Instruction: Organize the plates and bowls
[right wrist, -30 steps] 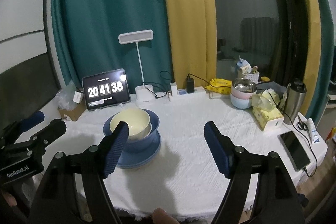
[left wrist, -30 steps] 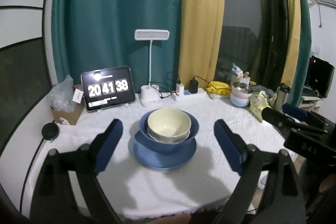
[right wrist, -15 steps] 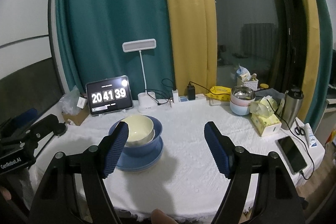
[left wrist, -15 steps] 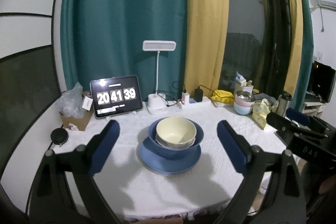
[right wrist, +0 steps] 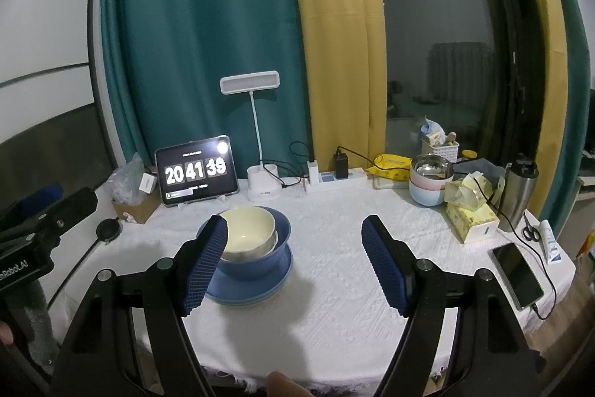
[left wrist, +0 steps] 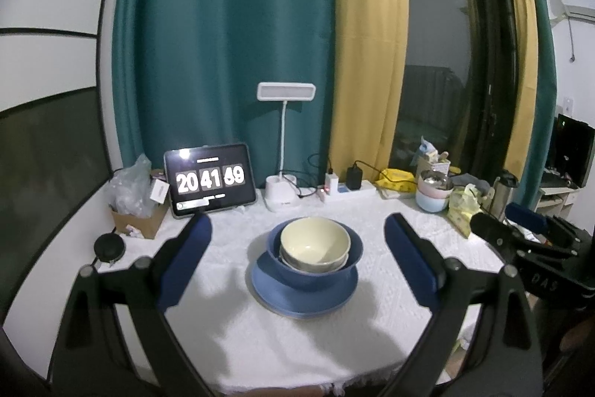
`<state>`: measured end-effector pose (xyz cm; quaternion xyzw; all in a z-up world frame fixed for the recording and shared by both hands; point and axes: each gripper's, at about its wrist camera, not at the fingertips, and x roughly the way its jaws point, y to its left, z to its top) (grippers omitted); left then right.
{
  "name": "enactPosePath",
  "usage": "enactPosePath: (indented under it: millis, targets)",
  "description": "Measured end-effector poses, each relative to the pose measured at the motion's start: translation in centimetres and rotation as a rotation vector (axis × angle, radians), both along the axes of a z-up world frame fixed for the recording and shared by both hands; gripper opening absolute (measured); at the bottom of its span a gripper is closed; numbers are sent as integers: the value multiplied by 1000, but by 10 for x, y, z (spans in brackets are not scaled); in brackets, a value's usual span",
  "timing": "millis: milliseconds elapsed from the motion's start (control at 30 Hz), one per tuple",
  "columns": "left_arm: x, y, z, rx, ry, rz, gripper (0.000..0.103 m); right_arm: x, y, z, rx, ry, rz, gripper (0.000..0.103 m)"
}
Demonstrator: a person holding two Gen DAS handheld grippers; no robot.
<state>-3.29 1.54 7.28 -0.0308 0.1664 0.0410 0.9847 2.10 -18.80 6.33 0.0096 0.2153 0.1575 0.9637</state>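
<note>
In the middle of the white-clothed table (left wrist: 230,330) a cream bowl (left wrist: 315,242) sits nested in a blue bowl (left wrist: 316,270), which stands on a blue plate (left wrist: 297,300). A thin pale rim shows between the two bowls. My left gripper (left wrist: 297,222) hovers in front of the stack, open and empty. The right wrist view has the same cream bowl (right wrist: 249,229), blue bowl (right wrist: 260,261) and blue plate (right wrist: 256,293) left of centre. My right gripper (right wrist: 295,224) is open and empty, its left finger overlapping the stack's near edge.
Along the back stand a tablet clock (right wrist: 196,173), a desk lamp (right wrist: 260,181), a power strip (right wrist: 334,179) and a cardboard box (left wrist: 137,222). To the right are stacked pastel bowls (right wrist: 429,185), a tissue box (right wrist: 470,218), a steel flask (right wrist: 517,192) and a phone (right wrist: 517,274).
The left view has pulled back and risen, so the bowl stack looks smaller and farther away. The right view has barely shifted. Both grippers stayed open.
</note>
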Motion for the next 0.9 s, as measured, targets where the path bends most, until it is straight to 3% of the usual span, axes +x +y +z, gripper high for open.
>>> enactPosePath:
  millis: [900]
  targets:
    - [-1,-5,2,12,0,-1,95,-1,3,-4,14,14,-12,78]
